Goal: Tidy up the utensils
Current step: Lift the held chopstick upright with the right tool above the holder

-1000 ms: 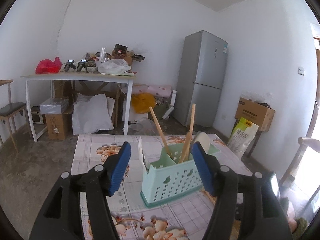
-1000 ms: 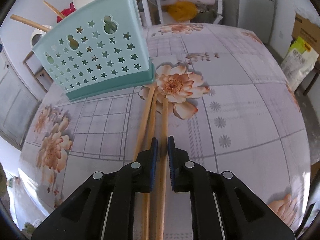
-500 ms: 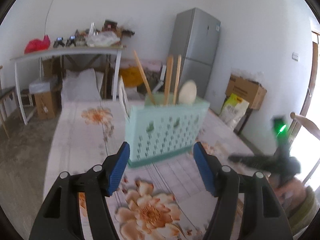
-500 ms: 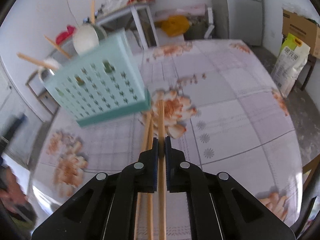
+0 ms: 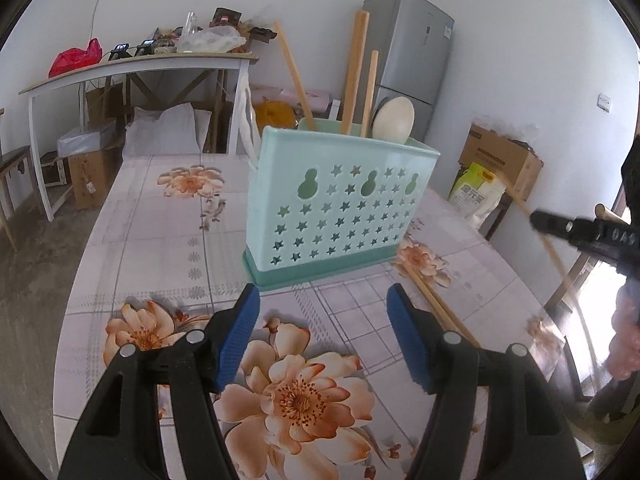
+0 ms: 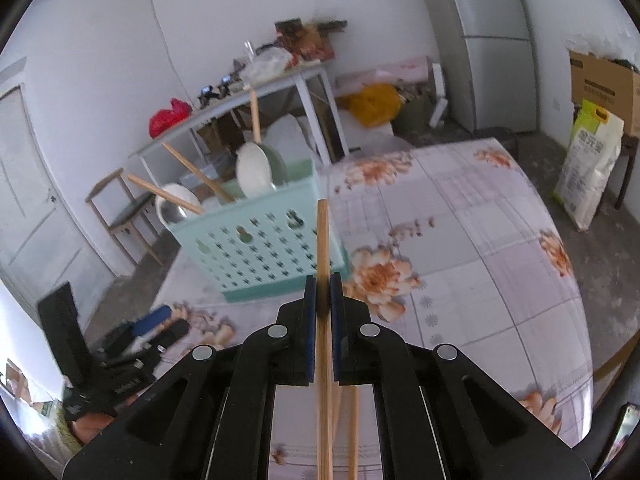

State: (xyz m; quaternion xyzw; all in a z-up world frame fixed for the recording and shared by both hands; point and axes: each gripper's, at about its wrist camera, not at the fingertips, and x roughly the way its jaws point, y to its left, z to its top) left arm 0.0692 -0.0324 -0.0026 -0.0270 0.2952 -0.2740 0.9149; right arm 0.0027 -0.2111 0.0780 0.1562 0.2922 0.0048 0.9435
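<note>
A mint green utensil holder (image 5: pixel 340 208) with star-shaped holes stands on the flowered table and holds wooden-handled utensils and a white spoon (image 5: pixel 394 120). My left gripper (image 5: pixel 322 320) hangs open just in front of it, low over the cloth, with nothing between its fingers. My right gripper (image 6: pixel 322 296) is shut on one wooden chopstick (image 6: pixel 322 240), held off the table and pointing toward the holder (image 6: pixel 264 248). Two more chopsticks (image 6: pixel 353 420) lie on the cloth beneath it, also seen as chopsticks (image 5: pixel 436 308) beside the left gripper's right finger.
The table (image 5: pixel 160 240) has a flowered cloth. Behind it stand a white side table (image 5: pixel 132 64) piled with clutter, a grey fridge (image 5: pixel 416 48), cardboard boxes (image 5: pixel 500 156) and a sack (image 6: pixel 592 160). A chair (image 6: pixel 120 208) stands to the left in the right wrist view.
My right gripper closed on one chopstick and lifted it off the table. My left gripper sank toward the cloth, so the holder now stands beyond its fingertips.
</note>
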